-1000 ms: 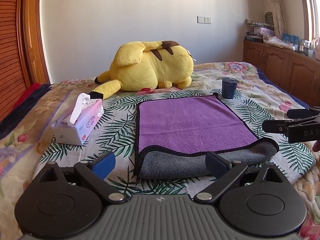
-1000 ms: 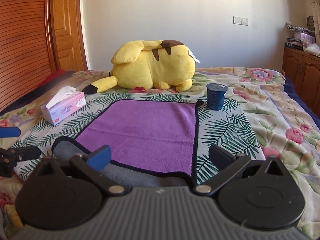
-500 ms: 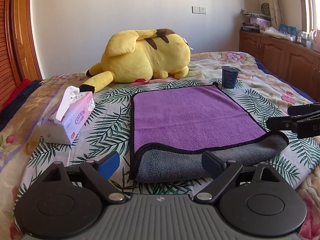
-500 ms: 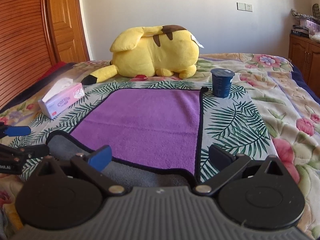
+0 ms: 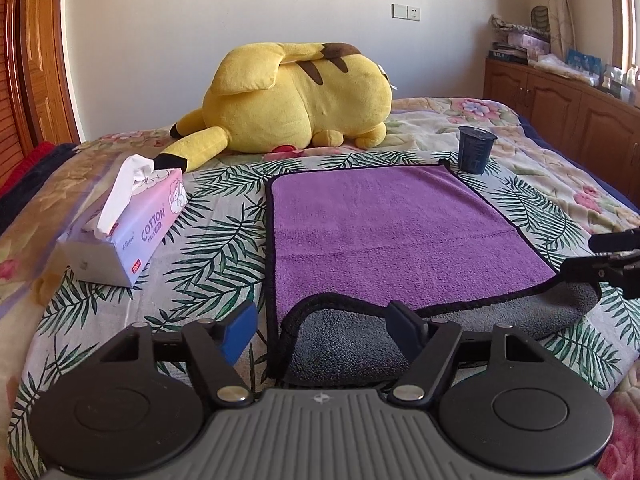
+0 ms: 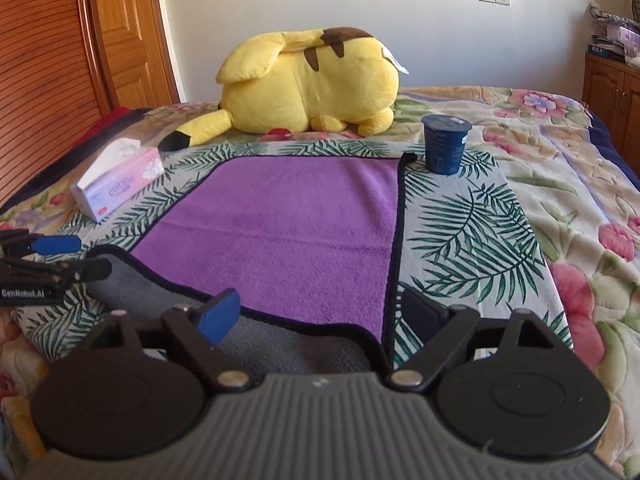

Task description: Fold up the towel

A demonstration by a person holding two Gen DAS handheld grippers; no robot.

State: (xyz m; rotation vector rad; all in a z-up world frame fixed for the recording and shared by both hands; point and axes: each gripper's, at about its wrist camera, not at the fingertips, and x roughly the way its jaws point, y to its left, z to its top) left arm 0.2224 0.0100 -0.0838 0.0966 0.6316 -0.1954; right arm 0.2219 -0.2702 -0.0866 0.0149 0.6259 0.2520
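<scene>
A purple towel (image 5: 392,232) with a black hem lies flat on the bed; its near edge is turned up and shows the grey underside (image 5: 344,344). It also shows in the right wrist view (image 6: 288,232). My left gripper (image 5: 324,328) is open, its fingers straddling the towel's near left corner. My right gripper (image 6: 320,312) is open over the near right corner. Each gripper shows at the edge of the other's view, the right one (image 5: 600,264) and the left one (image 6: 48,260).
A yellow plush toy (image 5: 296,100) lies beyond the towel. A dark blue cup (image 5: 474,150) stands at the towel's far right corner. A pink tissue box (image 5: 128,224) sits to the left. Wooden cabinets (image 5: 560,108) stand on the right, a wooden door (image 6: 120,32) on the left.
Both grippers have moved lower and closer to the towel's near edge. The towel's near left corner now sits between the left fingers. Both stay open.
</scene>
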